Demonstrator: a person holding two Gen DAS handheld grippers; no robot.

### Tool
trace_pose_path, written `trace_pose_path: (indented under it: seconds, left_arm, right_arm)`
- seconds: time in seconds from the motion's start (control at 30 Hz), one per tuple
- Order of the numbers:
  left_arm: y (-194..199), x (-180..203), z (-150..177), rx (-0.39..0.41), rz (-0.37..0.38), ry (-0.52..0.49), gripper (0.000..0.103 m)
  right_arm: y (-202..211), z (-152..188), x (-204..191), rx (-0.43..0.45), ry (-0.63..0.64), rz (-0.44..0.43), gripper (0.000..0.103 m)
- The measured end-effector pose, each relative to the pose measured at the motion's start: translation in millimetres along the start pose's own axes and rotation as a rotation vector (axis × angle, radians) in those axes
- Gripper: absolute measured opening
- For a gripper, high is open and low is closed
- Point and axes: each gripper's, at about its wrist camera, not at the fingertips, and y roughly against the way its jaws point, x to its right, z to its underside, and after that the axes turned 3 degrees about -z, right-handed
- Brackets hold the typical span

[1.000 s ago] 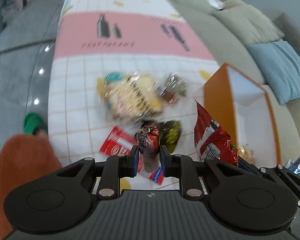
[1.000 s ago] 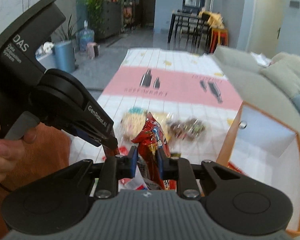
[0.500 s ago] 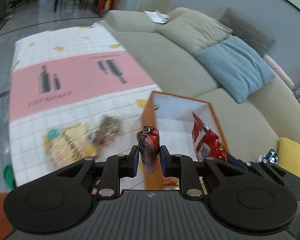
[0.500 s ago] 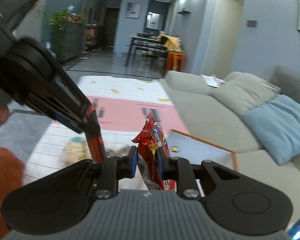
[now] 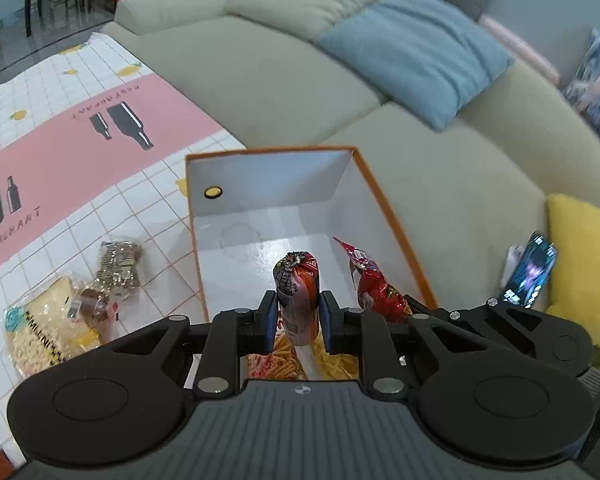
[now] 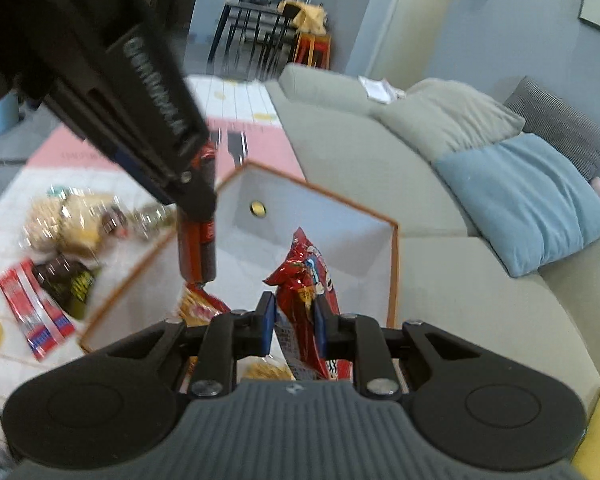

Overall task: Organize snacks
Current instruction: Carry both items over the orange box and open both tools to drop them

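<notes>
My left gripper is shut on a red sausage stick and holds it above the open orange box. The sausage hangs from that gripper in the right wrist view too. My right gripper is shut on a red snack bag, held over the same box; the bag also shows in the left wrist view. Snack packs lie on the box floor under both grippers.
On the checked tablecloth left of the box lie a noodle pack, a clear sweets pack, a red pack and a dark pack. A sofa with a blue cushion stands right of the box. A phone leans by a yellow cushion.
Both grippers have swung right from above the loose snacks to over the orange box, each still holding its snack. The box now sits directly below them.
</notes>
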Motion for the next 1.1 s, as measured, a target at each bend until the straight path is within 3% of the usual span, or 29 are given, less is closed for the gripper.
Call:
trace_pose_path:
  seconds: [0.53,0.7,1.1]
  left_arm:
    - [-90,5,-18,-0.181,-0.125,-0.09,0.024]
    - [-104,1,-23,-0.219,-0.119,-0.077,0.024]
    - [-118,-4,-28,-0.219,-0.122,-0.093,0.028]
  right_arm:
    - [-62,14,-6,-0.191,0.167,-0.026,0.018]
    - [-74,12,-4,-0.217,0.147,-0.068,0.019]
    - [-92,9,0,-0.263,0.047,-0.152,0.024]
